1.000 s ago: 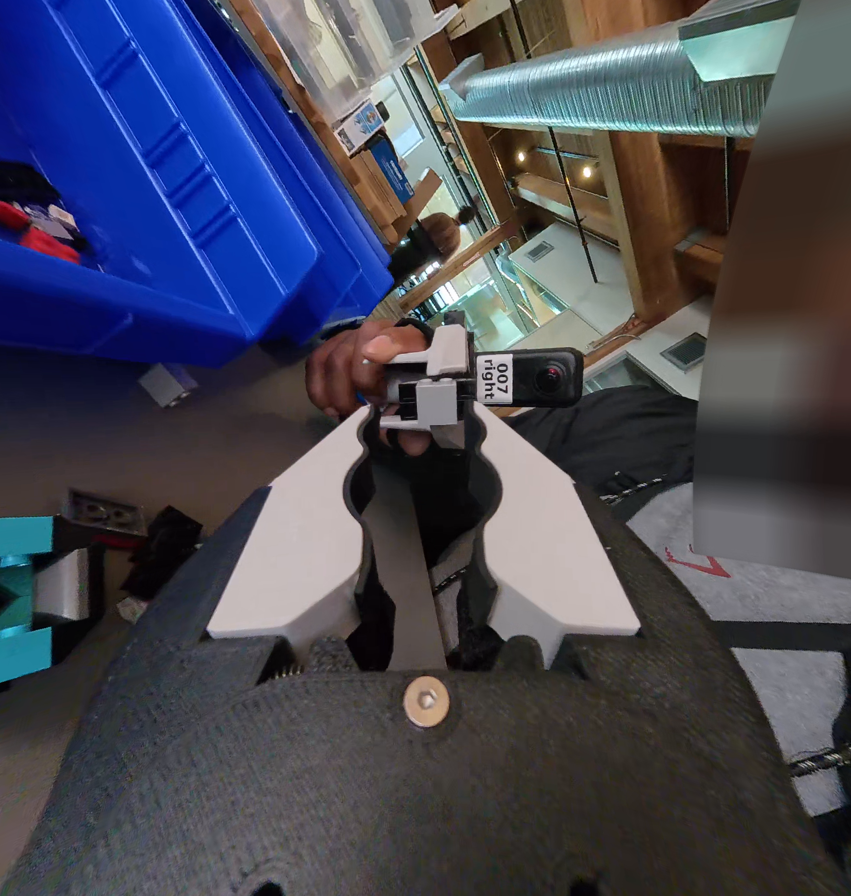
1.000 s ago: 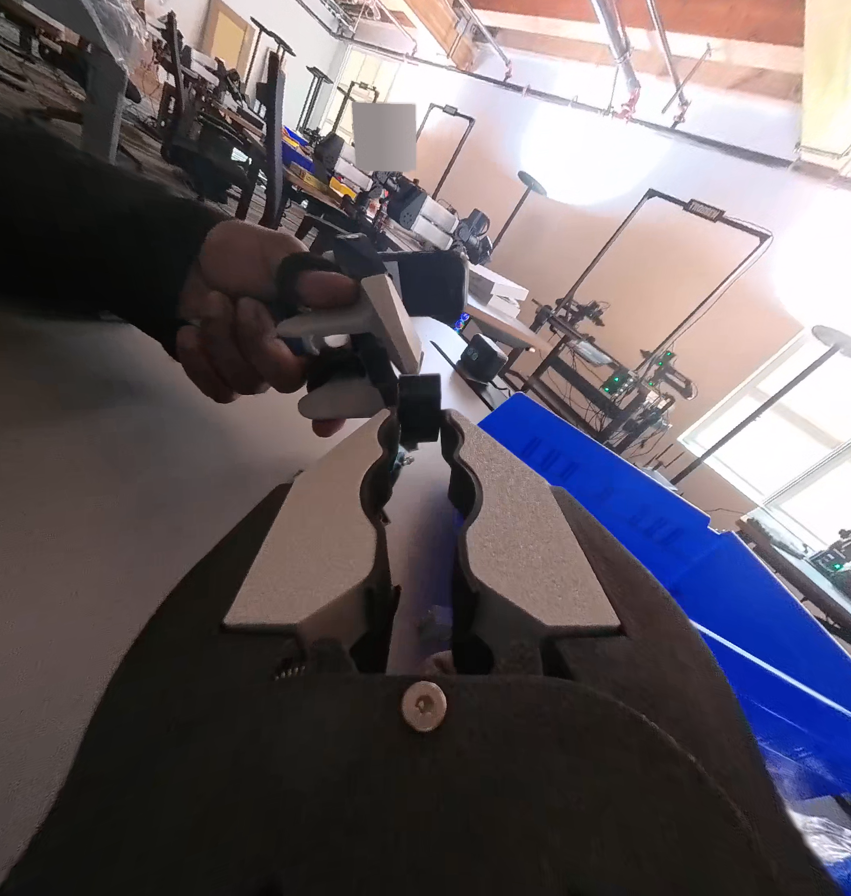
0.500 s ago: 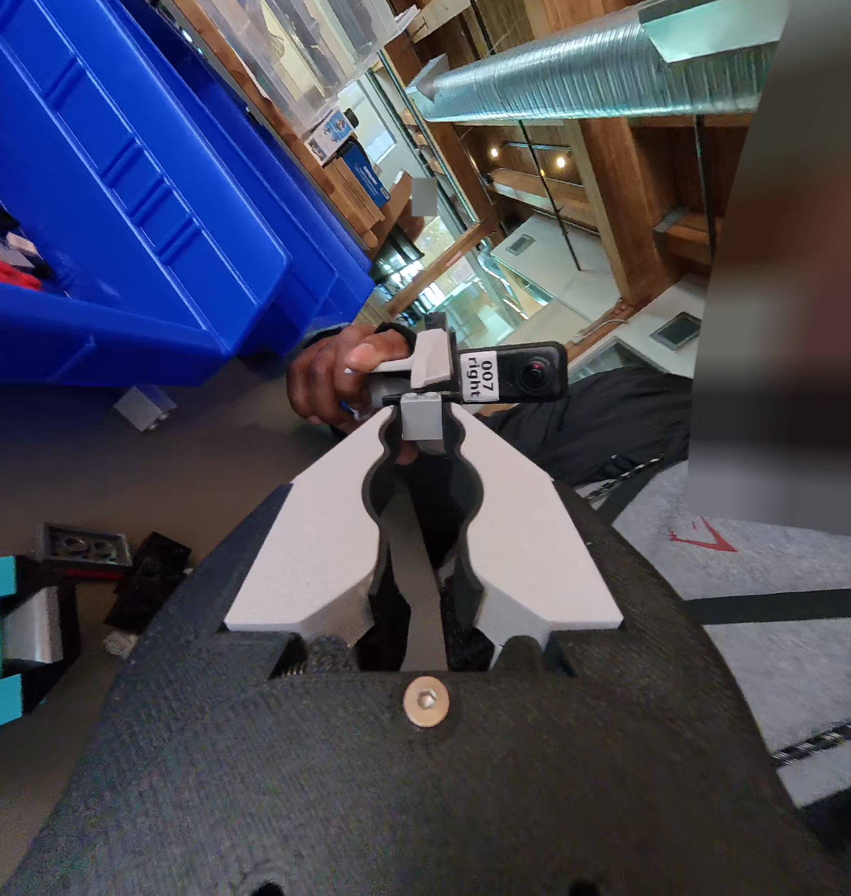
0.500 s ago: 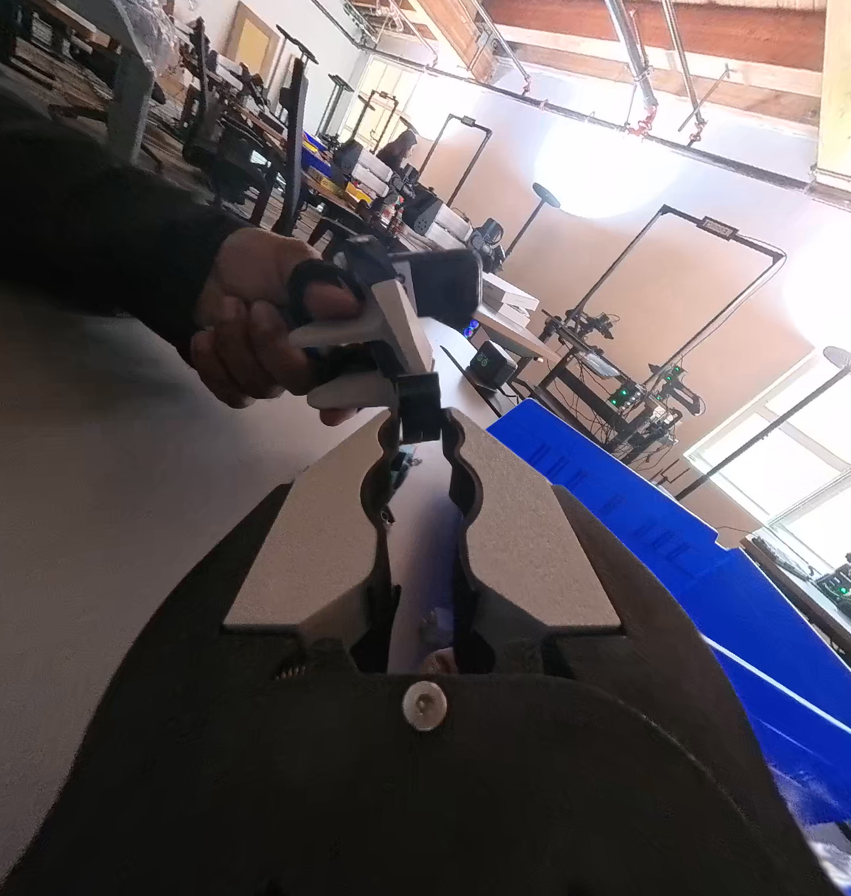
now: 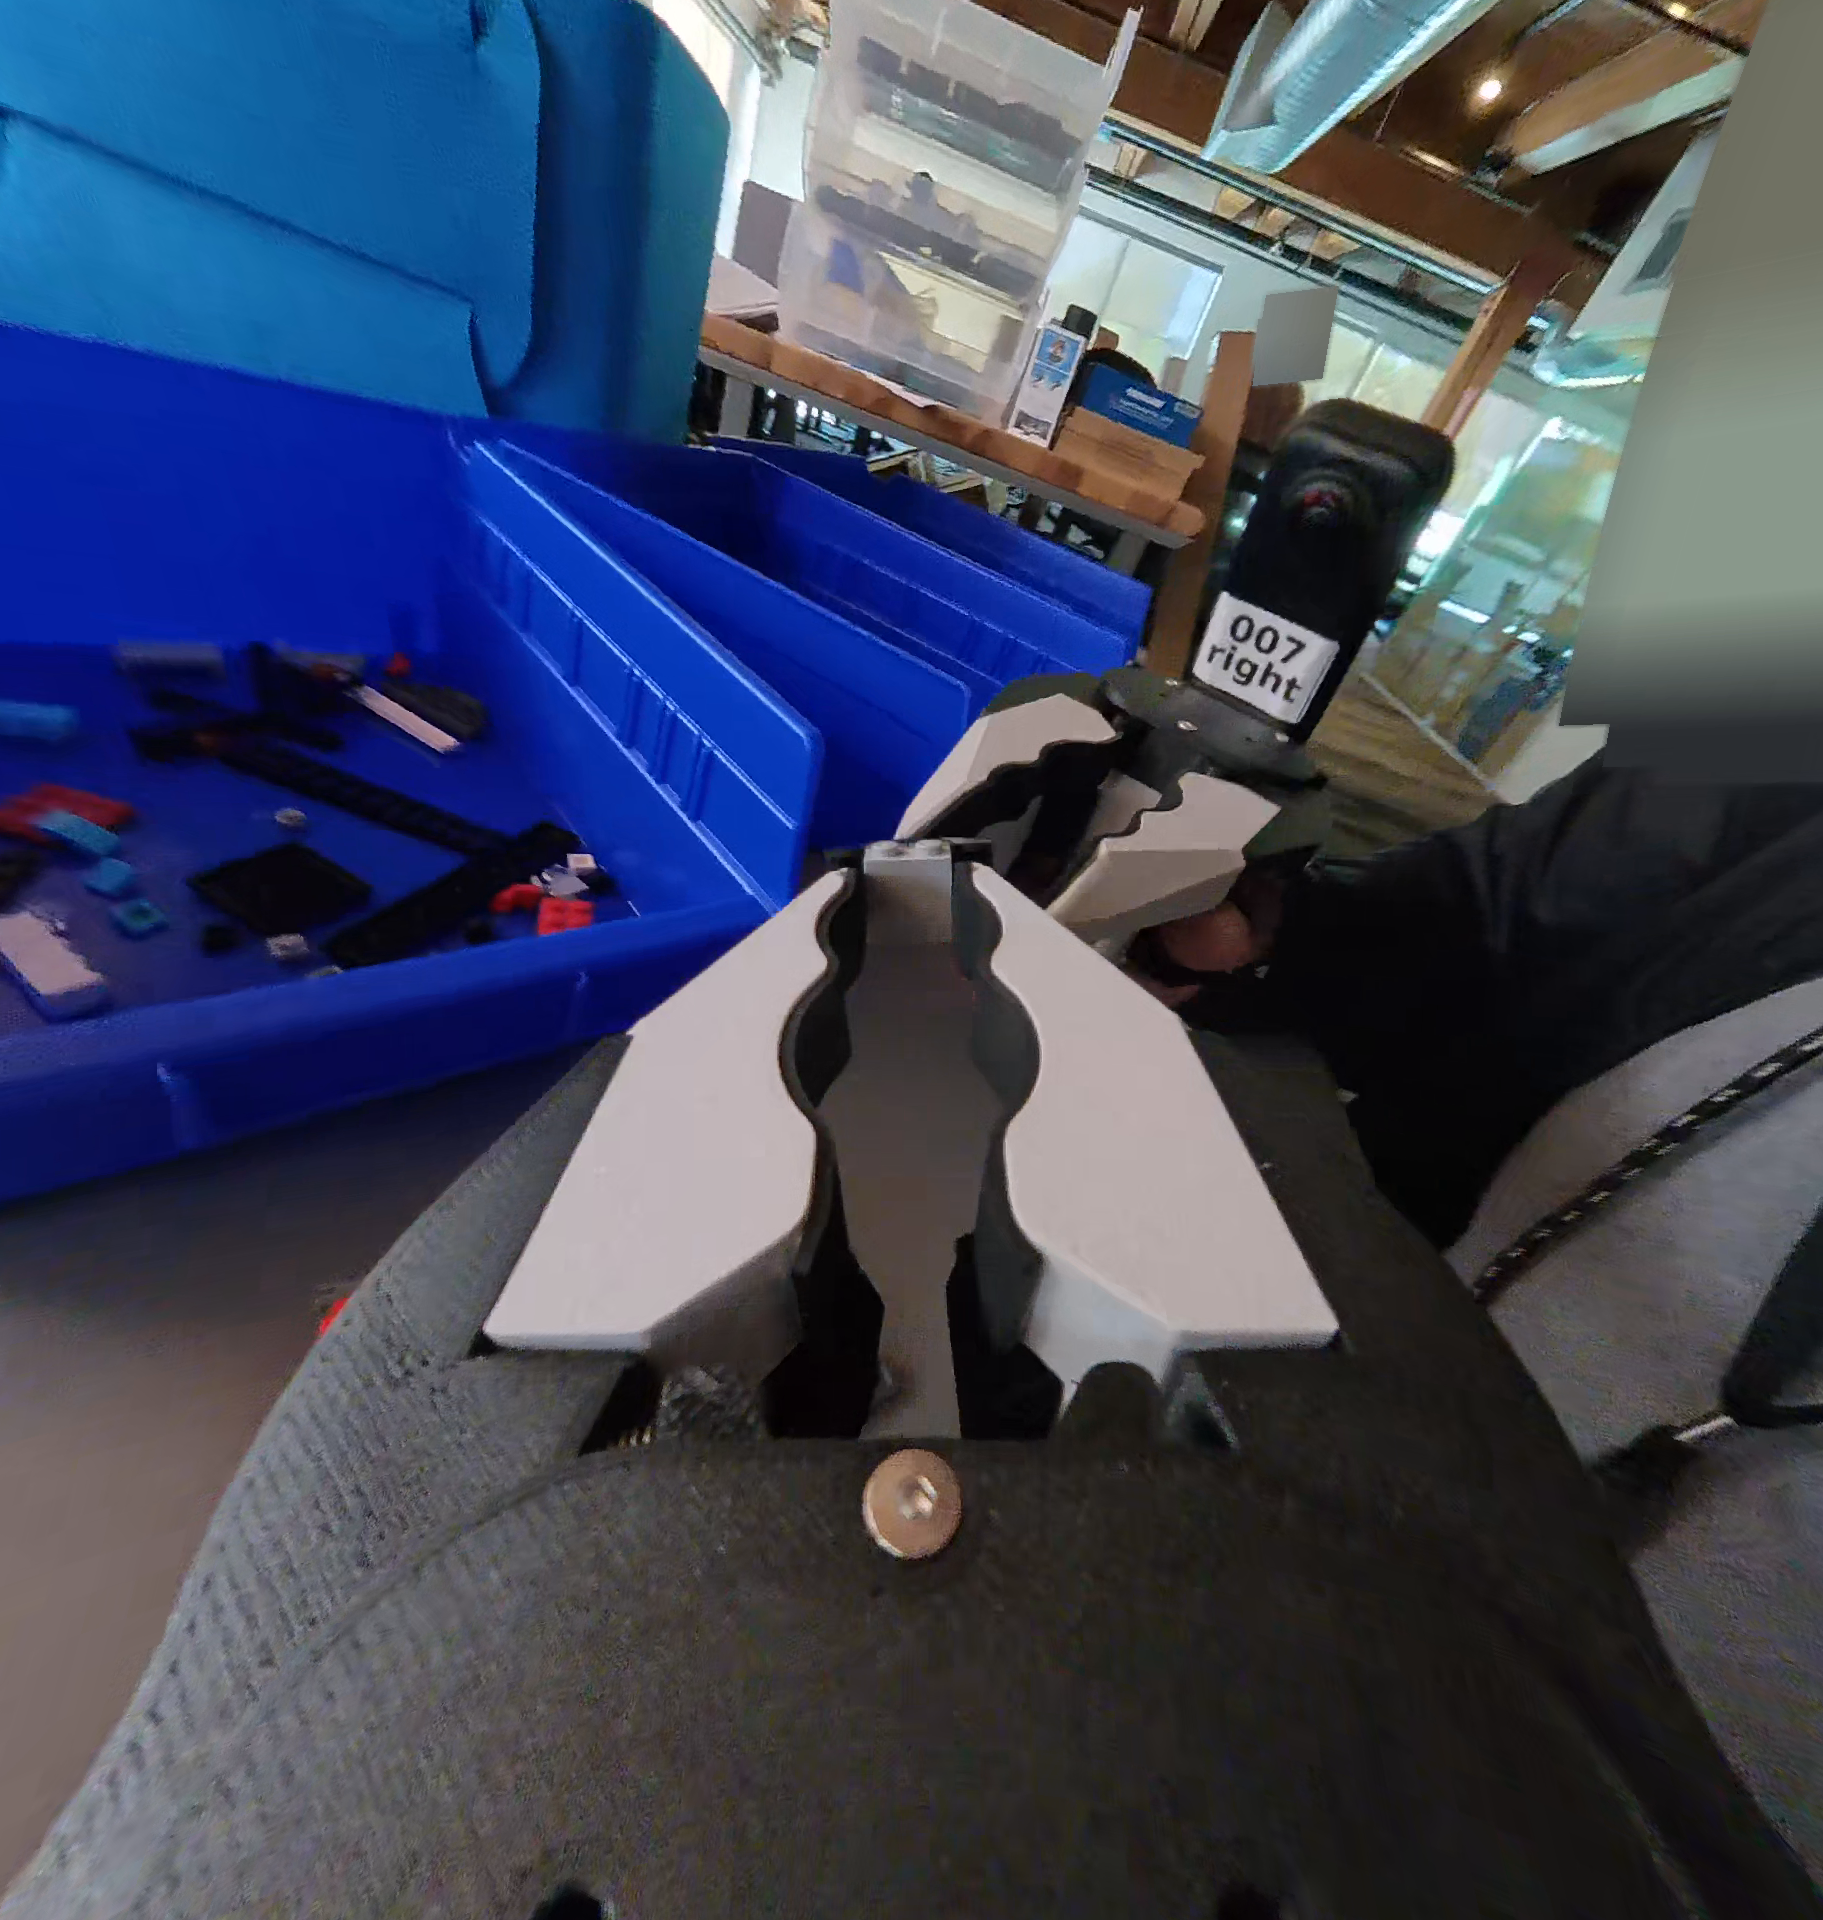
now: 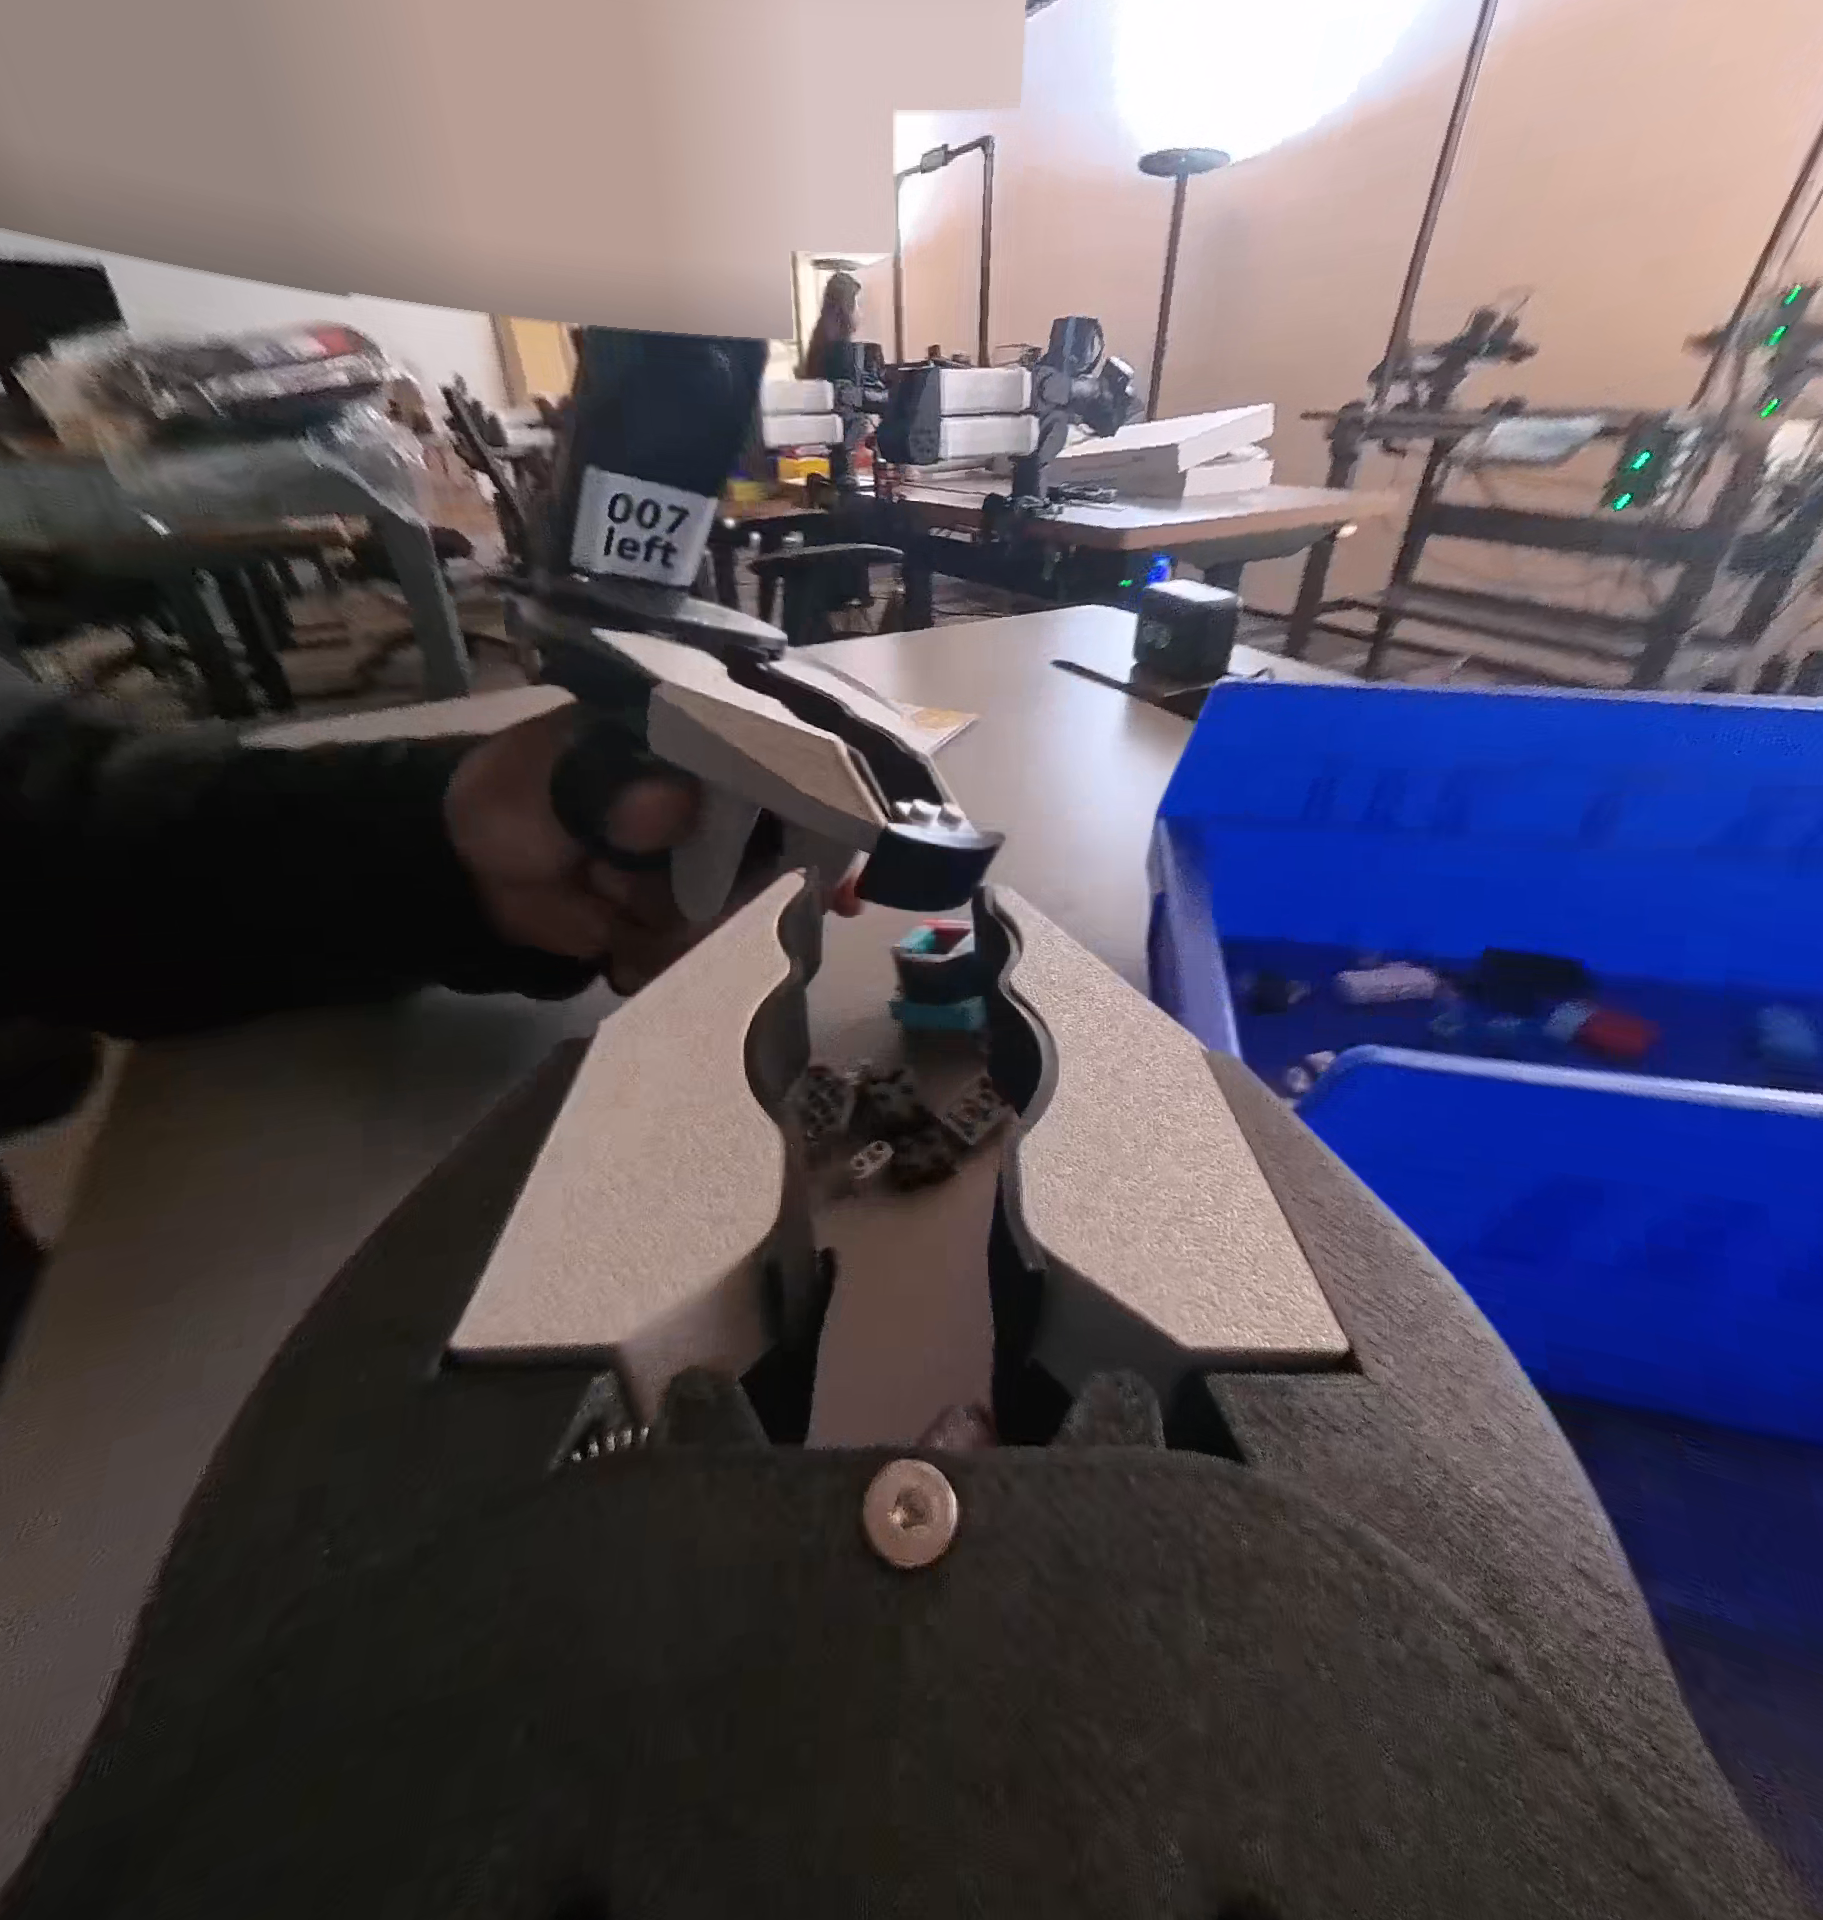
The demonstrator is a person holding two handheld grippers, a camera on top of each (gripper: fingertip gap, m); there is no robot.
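Observation:
My left gripper [image 5: 909, 881] is shut on a small grey studded brick [image 5: 907, 909], held above the table. In the right wrist view the left gripper [image 6: 922, 826] shows the grey brick with a black curved piece [image 6: 928, 864] stuck to its underside. My right gripper [image 6: 891, 902] is open and empty, its tips just below and on either side of that black piece. It also shows in the left wrist view [image 5: 1021, 842], jaws apart, right behind the grey brick. A hand [image 6: 564, 873] holds the left gripper's handle.
A blue bin [image 5: 367, 1039] with several loose bricks lies left of the left gripper; it also shows in the right wrist view [image 6: 1509, 821]. On the table beyond the right fingers lie a teal and black assembly [image 6: 938, 992] and a pile of dark bricks [image 6: 886, 1122]. Left and right tips are no more than a few centimetres apart.
The right gripper has opened and let go of the black piece, which stays on the grey brick in the left gripper. Both views have rolled upright and tipped down toward the table.

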